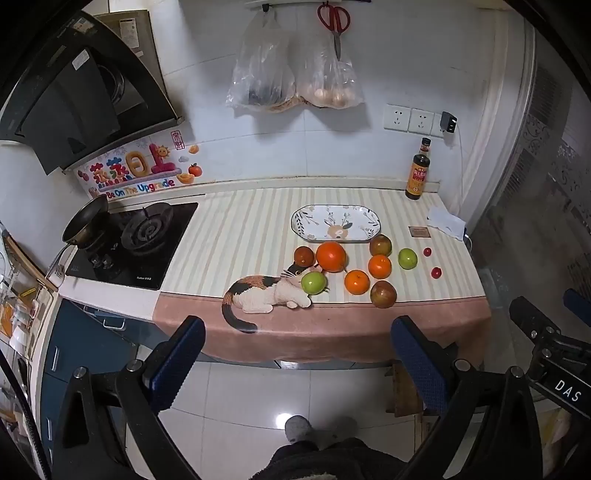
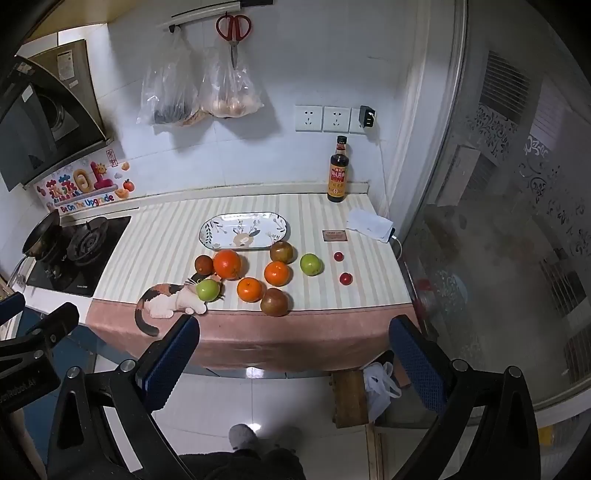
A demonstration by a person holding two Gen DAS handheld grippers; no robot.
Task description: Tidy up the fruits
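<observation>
Several fruits lie loose on the striped cloth in front of an empty oval plate (image 1: 335, 223) (image 2: 243, 230). A large orange (image 1: 331, 256) (image 2: 227, 264) sits left of two smaller oranges (image 1: 379, 266) (image 2: 276, 273). Two green apples (image 1: 314, 283) (image 2: 207, 289) and three brownish-red fruits (image 1: 383, 294) (image 2: 274, 301) are scattered among them. Two small red tomatoes (image 1: 436, 272) (image 2: 345, 278) rest at the right. My left gripper (image 1: 299, 354) is open and empty, held back over the floor, short of the counter edge. My right gripper (image 2: 295, 354) is likewise open and empty.
A gas hob (image 1: 136, 243) with a pan (image 1: 85, 223) is on the left. A dark sauce bottle (image 2: 338, 171), a small brown card (image 2: 334, 235) and a crumpled white cloth (image 2: 369, 223) sit at the back right. Bags and scissors (image 2: 232, 29) hang on the wall. A glass door (image 2: 498, 221) stands right.
</observation>
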